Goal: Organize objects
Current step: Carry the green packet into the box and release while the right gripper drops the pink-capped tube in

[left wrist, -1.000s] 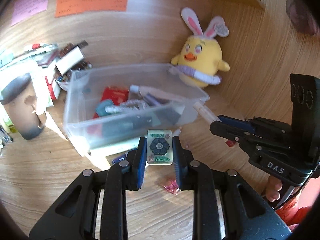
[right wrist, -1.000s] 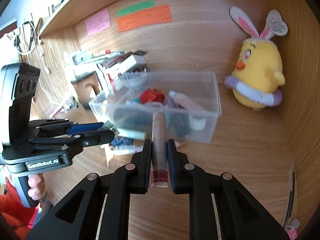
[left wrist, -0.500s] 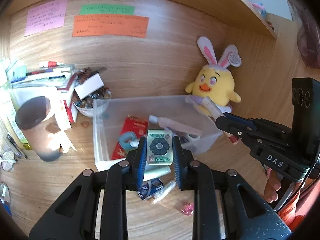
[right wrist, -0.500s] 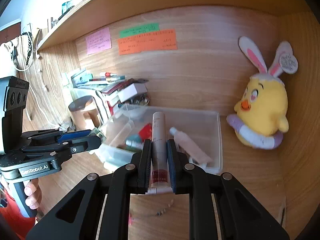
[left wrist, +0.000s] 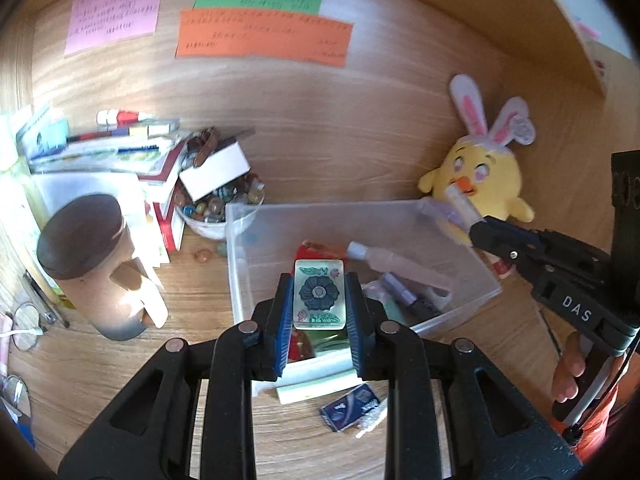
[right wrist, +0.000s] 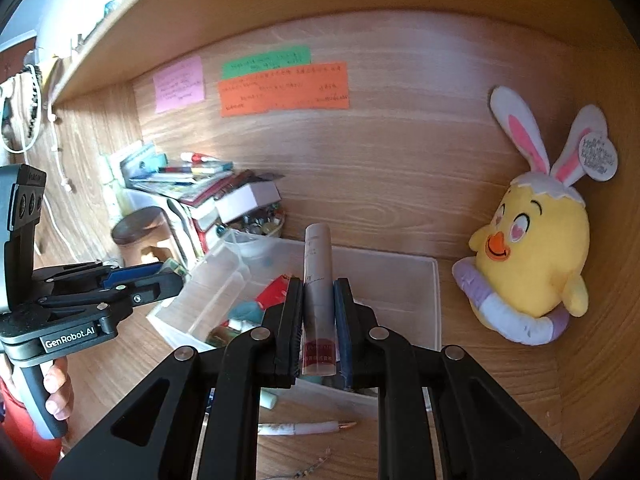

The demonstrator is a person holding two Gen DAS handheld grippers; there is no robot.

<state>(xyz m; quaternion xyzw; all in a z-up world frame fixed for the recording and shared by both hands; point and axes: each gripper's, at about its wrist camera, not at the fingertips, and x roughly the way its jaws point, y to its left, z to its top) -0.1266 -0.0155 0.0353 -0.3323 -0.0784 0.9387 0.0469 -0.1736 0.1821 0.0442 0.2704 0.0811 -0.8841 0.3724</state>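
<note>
Now — left gripper (left wrist: 319, 300) fingers pinching flower tile (left wrist: 319, 294) | right gripper (right wrist: 319, 322) fingers pinching tube (right wrist: 319, 284)

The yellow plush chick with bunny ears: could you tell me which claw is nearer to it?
Right. The right claw, holding a slim grey tube, is beside the yellow plush chick; the left claw, holding a flower-printed tile, hangs over the clear plastic bin, farther away.
</note>
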